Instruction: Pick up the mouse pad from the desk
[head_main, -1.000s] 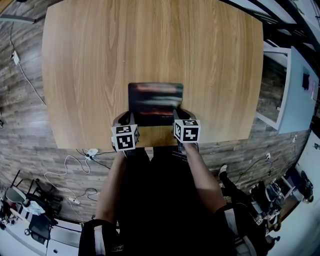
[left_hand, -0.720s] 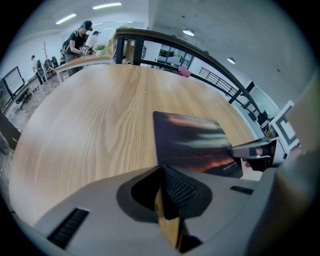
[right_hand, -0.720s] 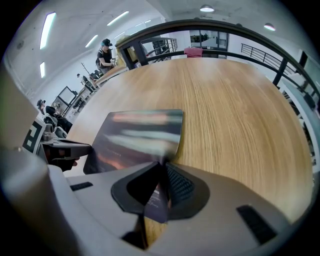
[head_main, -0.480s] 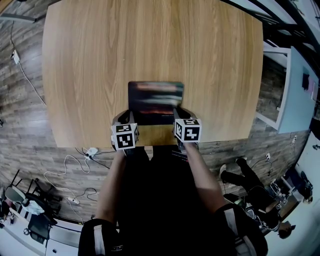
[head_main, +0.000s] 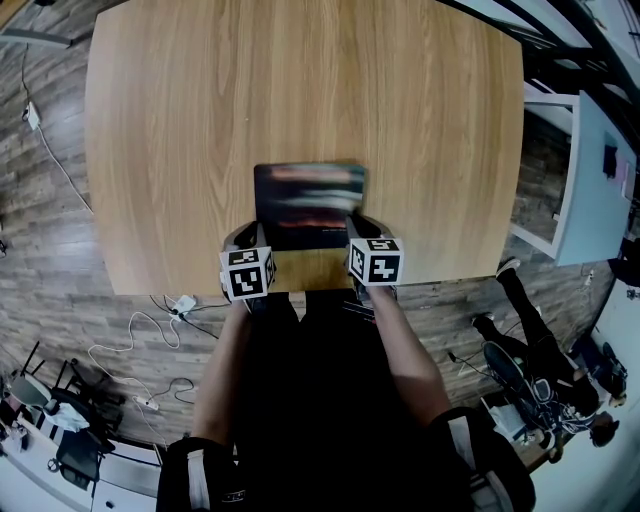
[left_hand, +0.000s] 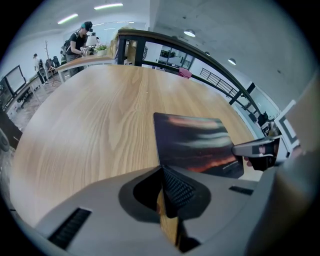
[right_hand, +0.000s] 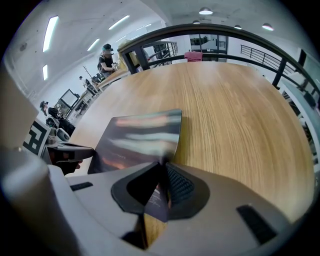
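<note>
The dark mouse pad (head_main: 308, 205) lies on the wooden desk (head_main: 300, 90) near its front edge. My left gripper (head_main: 257, 240) is at the pad's near left corner. In the left gripper view its jaws (left_hand: 162, 172) are closing down tight, and the edge of the pad (left_hand: 197, 142) runs in between them. My right gripper (head_main: 355, 232) is shut on the near right corner. That corner of the pad (right_hand: 137, 137) curls up off the wood between the pads of the right gripper (right_hand: 164, 167). Each gripper shows in the other's view, the right gripper (left_hand: 255, 150) and the left gripper (right_hand: 67, 150).
The desk's front edge (head_main: 300, 290) runs just under both grippers. Cables and a power strip (head_main: 182, 303) lie on the floor at the left. A white partition (head_main: 590, 180) stands to the right. People stand at a far counter (left_hand: 80, 45).
Both grippers and the pad stay almost in the same place. A person on the floor at the lower right has walked across.
</note>
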